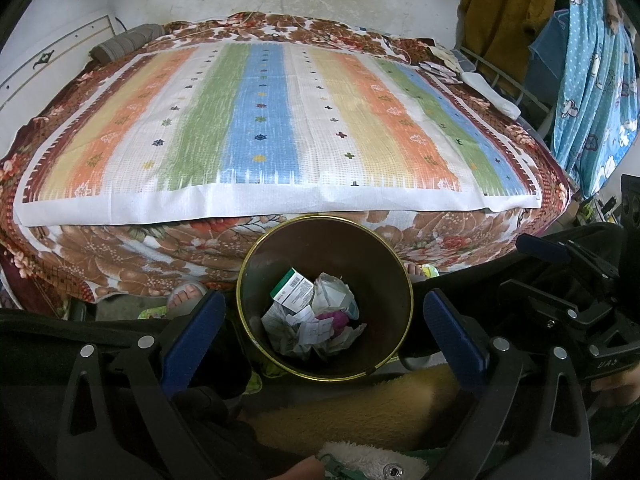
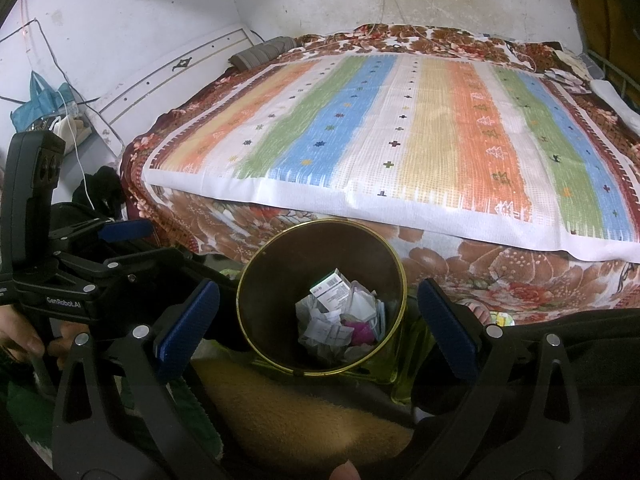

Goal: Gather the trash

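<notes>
The bed fills the far half of what I see from both wrists, covered by a brown floral blanket with a striped mat of orange, green, blue and yellow bands spread flat on top. On the far left of the bed lies a grey rolled cloth; at its far right edge I see some white items I cannot identify.

Near me, just in front of the bed's near edge, stands the dark bin with its gold rim, upright and open. The trash is inside it, at the bottom: crumpled white paper, a green-and-white box leaning on the heap, and something pink tucked among the scraps.

My left gripper hangs above the bin, its blue pads wide apart and holding nothing. My right gripper hovers likewise over the bin, pads spread wide, empty. Bare toes show beside the bin on the floor.
</notes>
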`<state>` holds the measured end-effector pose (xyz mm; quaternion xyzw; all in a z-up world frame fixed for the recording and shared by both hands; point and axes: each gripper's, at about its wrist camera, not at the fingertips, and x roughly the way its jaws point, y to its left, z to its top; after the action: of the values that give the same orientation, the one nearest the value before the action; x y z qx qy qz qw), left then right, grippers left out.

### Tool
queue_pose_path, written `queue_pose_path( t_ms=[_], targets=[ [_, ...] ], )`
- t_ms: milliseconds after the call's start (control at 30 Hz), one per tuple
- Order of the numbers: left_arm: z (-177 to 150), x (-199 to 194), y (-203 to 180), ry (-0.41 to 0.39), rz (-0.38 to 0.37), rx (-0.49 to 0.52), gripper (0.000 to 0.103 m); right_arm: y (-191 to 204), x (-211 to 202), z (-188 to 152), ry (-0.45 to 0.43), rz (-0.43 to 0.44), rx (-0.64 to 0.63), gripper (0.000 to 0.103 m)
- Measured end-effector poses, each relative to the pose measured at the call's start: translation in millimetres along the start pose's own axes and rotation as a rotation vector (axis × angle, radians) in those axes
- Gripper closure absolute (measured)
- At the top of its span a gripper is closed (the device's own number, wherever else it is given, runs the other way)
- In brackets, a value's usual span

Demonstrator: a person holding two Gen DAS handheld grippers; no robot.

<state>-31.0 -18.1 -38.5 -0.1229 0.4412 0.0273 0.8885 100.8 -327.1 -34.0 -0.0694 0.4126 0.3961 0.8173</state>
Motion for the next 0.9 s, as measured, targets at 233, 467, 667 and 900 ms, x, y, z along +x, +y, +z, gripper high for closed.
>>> queue_pose_path(
  t_ms=[233,467,667,900],
  targets=[
    [-0.4,-0.8,1.5,-0.008,0.000,0.005,0.006,0.3,0.1,-0.1,0.002,0.000,-0.001,0.009],
    [-3.7,-1.7,5.5,-0.009,0.000,0.001,0.006,1.7,0.8,-1.0,0.001,0.001,0.002,0.009],
    [-4.4,-0.2,5.2,0.001,0.013,0.003,0.006,1.4,0.8,-0.7,0.002,0.001,0.002,0.009],
    [-3.3,0.2,3.8,0.001,0.013,0.000,0.006,1.9,1.0,-0.7,0.002,0.002,0.001,0.009]
  ],
)
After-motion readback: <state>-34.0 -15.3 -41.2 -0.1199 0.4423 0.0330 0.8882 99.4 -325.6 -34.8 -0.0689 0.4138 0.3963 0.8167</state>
